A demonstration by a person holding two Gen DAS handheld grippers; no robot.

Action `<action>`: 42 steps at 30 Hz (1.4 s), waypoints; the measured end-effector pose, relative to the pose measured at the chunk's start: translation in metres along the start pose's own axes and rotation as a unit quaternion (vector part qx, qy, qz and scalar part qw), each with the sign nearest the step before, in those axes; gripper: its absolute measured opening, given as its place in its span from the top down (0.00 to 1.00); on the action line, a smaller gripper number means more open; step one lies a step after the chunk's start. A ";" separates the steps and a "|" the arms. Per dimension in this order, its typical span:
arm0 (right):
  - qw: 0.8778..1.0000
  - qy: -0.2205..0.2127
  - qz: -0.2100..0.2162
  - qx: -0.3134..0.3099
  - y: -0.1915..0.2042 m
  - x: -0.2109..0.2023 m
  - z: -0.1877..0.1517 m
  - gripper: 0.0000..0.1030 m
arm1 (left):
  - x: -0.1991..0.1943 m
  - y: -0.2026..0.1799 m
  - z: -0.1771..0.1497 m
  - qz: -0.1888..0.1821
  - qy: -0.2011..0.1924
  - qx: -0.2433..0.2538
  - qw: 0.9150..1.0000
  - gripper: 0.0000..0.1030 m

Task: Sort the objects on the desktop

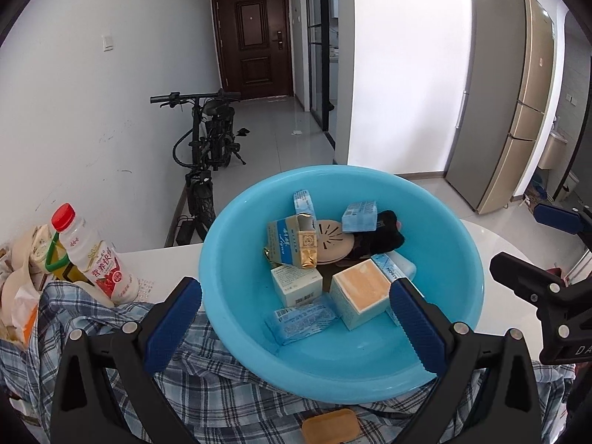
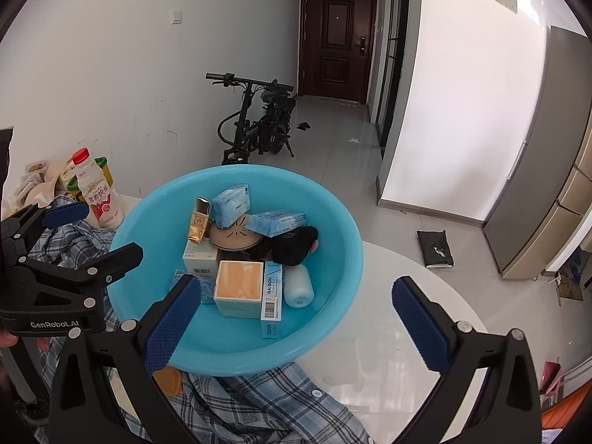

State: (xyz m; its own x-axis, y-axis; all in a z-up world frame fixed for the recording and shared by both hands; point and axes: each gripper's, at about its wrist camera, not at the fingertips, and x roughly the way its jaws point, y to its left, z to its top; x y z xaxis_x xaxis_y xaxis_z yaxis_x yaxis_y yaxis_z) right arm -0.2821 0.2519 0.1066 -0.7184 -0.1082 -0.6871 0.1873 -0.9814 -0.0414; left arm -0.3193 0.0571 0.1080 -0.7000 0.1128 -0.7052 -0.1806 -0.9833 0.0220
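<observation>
Left claw wide open over the box-filled blue basin on a plaid shirt.

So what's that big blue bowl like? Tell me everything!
The blue bowl is a round, wide basin of shiny turquoise plastic, sitting upright on the white table. Its near edge rests on a checked shirt. Inside lie small boxes, packets, a tan round disc and something black. Neither tool touches it.
</observation>
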 end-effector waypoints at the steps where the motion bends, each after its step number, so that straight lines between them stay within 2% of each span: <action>1: 1.000 0.000 -0.001 -0.005 -0.002 -0.001 -0.002 0.00 | 0.001 0.000 -0.001 0.002 0.004 -0.004 1.000 0.00; 6: 1.000 0.003 0.011 -0.028 -0.010 -0.005 -0.009 0.00 | 0.001 -0.008 -0.007 -0.019 0.009 0.021 1.000 0.00; 10: 0.999 0.025 0.045 -0.008 -0.017 0.000 -0.013 0.00 | -0.003 -0.022 -0.011 -0.010 0.008 0.060 0.998 0.00; 12: 0.999 0.028 0.039 -0.010 -0.017 0.001 -0.015 0.00 | -0.003 -0.026 -0.014 -0.007 0.016 0.074 0.997 0.00; 14: 0.999 0.019 0.037 -0.024 -0.015 -0.001 -0.016 0.00 | -0.003 -0.028 -0.017 -0.020 0.021 0.078 0.997 0.00; 16: 0.998 0.016 0.058 -0.034 -0.013 -0.004 -0.016 0.00 | -0.005 -0.029 -0.020 -0.039 0.022 0.083 0.996 0.00; 19: 0.995 0.022 0.080 -0.046 -0.012 -0.006 -0.017 0.00 | -0.009 -0.030 -0.023 -0.017 0.014 0.099 0.995 0.00; 21: 0.996 0.024 0.071 -0.052 -0.011 -0.006 -0.018 0.00 | -0.012 -0.029 -0.025 0.001 0.006 0.106 0.994 0.00; 23: 0.996 0.026 0.062 -0.053 -0.012 -0.004 -0.019 0.00 | -0.013 -0.026 -0.027 0.002 0.008 0.101 0.995 0.00; 28: 0.996 0.030 0.071 -0.045 -0.008 -0.003 -0.024 0.00 | -0.012 -0.022 -0.033 -0.007 0.019 0.090 0.996 0.00; 35: 0.994 0.020 0.077 -0.074 0.013 -0.014 -0.027 0.00 | -0.021 -0.021 -0.043 -0.013 0.016 0.092 0.996 0.00; 42: 0.992 0.020 0.091 -0.090 0.029 -0.028 -0.039 0.00 | -0.025 -0.011 -0.067 -0.026 0.036 0.089 0.995 0.00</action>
State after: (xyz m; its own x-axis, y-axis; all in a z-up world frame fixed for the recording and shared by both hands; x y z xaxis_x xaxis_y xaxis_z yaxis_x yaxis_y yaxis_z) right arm -0.2301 0.2327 0.0966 -0.6350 -0.2710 -0.7234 0.4308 -0.9015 -0.0404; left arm -0.2534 0.0554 0.0784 -0.6363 0.1463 -0.7575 -0.3391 -0.9350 0.1042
